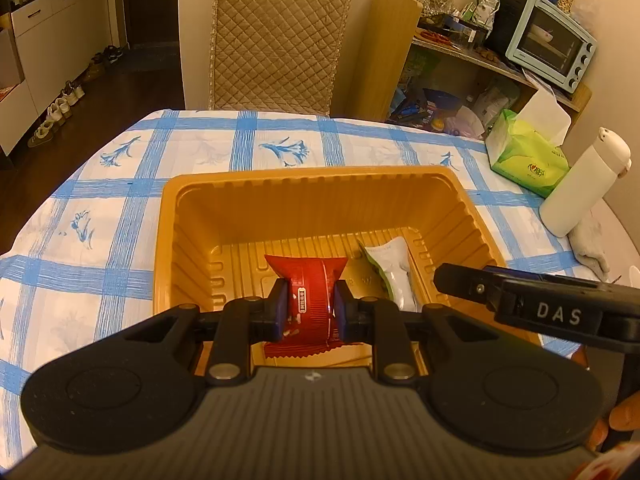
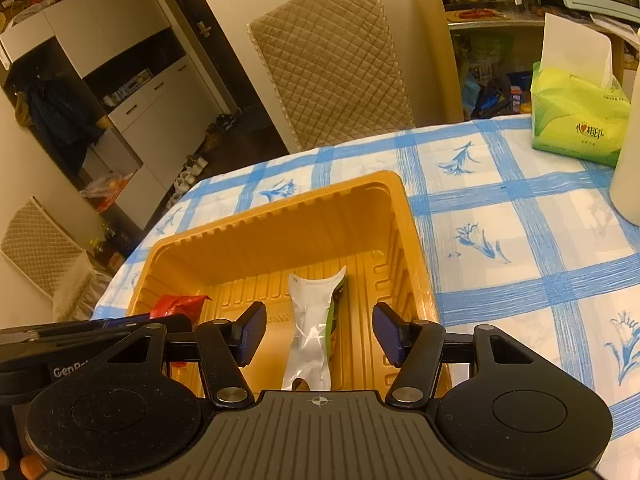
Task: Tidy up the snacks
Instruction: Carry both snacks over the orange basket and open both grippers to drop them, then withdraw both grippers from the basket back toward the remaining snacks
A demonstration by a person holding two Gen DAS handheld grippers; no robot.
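A deep orange plastic tray (image 1: 312, 178) (image 2: 280, 220) stands on the checked tablecloth. My left gripper (image 1: 310, 312) is shut on a red snack packet (image 1: 310, 288), held low inside the tray. To its right a white and green snack packet (image 1: 394, 272) (image 2: 314, 320) lies on the tray floor. My right gripper (image 2: 318, 334) hangs over that packet with its blue pads (image 2: 252, 332) wide apart, touching nothing. The red packet (image 2: 178, 306) shows at the left in the right wrist view, behind the left gripper's body.
A green tissue box (image 1: 528, 156) (image 2: 576, 120) and a white bottle (image 1: 580, 188) stand at the table's right side. A quilted chair (image 1: 276, 36) faces the far edge. Shelves with a blue toaster oven (image 1: 552, 40) fill the back right.
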